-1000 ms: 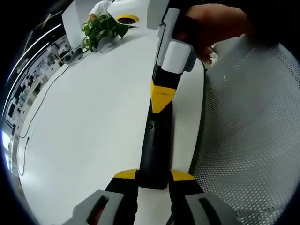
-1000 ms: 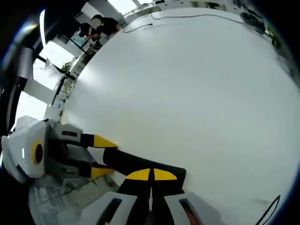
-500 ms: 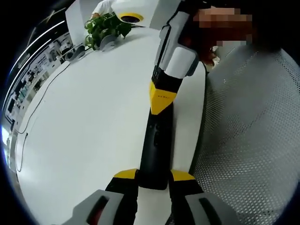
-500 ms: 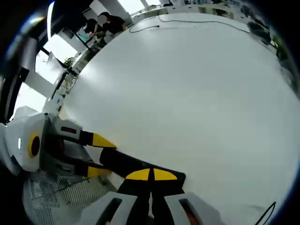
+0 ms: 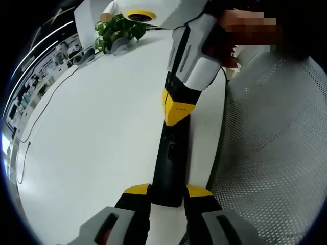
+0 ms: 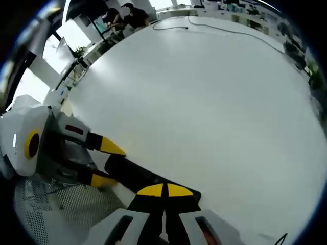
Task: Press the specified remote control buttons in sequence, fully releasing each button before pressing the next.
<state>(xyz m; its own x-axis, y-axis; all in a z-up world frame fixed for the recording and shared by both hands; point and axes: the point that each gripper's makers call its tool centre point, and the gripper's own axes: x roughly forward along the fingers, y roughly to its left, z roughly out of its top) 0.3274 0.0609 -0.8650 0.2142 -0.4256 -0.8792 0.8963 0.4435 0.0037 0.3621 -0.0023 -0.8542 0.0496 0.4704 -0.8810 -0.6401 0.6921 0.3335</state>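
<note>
Since a second ago little has moved: in the left gripper view the right gripper [image 5: 177,104] tilts a touch differently and shows more of its white body, while the black remote control [image 5: 168,166] lies where it did. The remote rests lengthwise on the white table [image 5: 92,138], close to the table's edge beside a white perforated mesh surface [image 5: 271,153]. Its near end sits between the yellow-tipped jaws of the left gripper [image 5: 167,190], which pinch it from both sides. At its far end the right gripper's jaws are pressed together into a single yellow point that touches the remote's top face. In the right gripper view the closed jaws of the right gripper [image 6: 164,190] rest on the remote control [image 6: 148,179], and the left gripper [image 6: 104,162] reaches in from the left, its two yellow tips straddling the other end. Farther off in the left gripper view, a green plant [image 5: 116,30] stands near the table's far end, and a thin dark cable [image 5: 36,127] trails along the table's left side.
</note>
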